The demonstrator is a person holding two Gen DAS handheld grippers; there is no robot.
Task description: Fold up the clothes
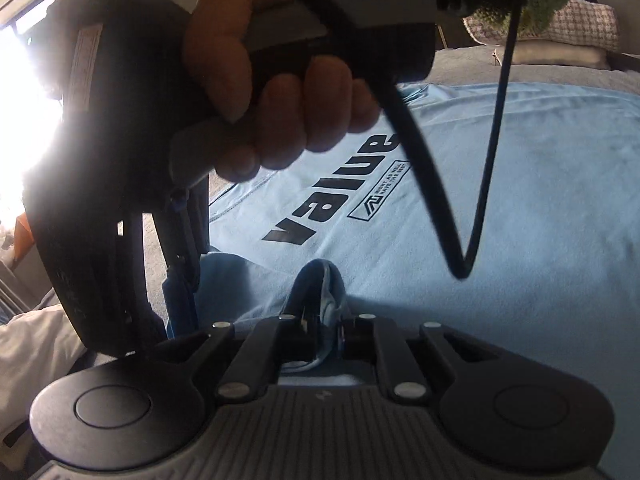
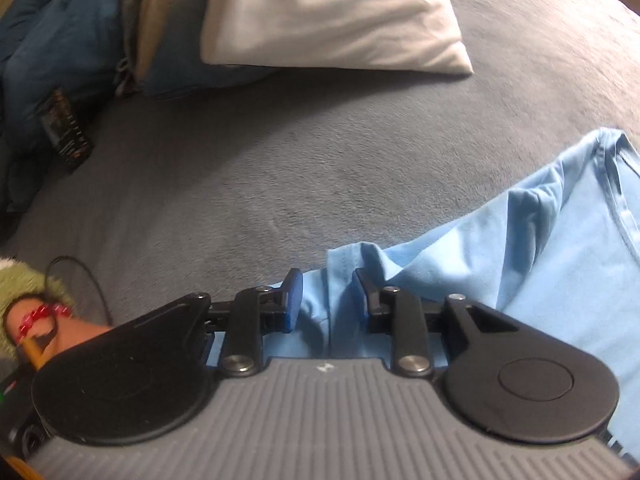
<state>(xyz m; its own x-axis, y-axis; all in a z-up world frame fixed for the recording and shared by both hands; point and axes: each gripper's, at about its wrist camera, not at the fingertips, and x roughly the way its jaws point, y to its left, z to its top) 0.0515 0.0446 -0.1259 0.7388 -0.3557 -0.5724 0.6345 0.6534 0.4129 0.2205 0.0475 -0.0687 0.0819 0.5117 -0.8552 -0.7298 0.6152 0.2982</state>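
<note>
The light-blue T-shirt (image 1: 500, 200) lies spread flat on the grey blanket (image 2: 280, 168) of a bed, its black "value" print (image 1: 340, 188) facing up. We begin on the left. Our left gripper (image 1: 320, 316) has its two fingers drawn close together on a bunched fold of the shirt's cloth, which bulges up between them and hangs down behind the tips; ahead of the gripper, the rest of the shirt stretches flat away from us. Above and to the left of that gripper, the right hand (image 1: 280, 92) wraps the handle of the other tool, and a black cable (image 1: 420, 168) loops down in front of the print. Far ahead, beyond the shirt's edge, a checked cushion (image 1: 580, 24) rests on the bed.

Moving right, our right gripper (image 2: 327, 300) stands with its jaws narrowly apart, a ridge of the shirt's blue fabric running up between the blue pads (image 2: 294, 300); we cannot tell whether the pads press it. The neckline (image 2: 612, 184) lies ahead and to the right of this gripper. Well ahead sits a white pillow (image 2: 328, 16), and to the far left ahead a dark-blue garment (image 2: 60, 40) with a small dark remote (image 2: 66, 132) just beside it.
</note>
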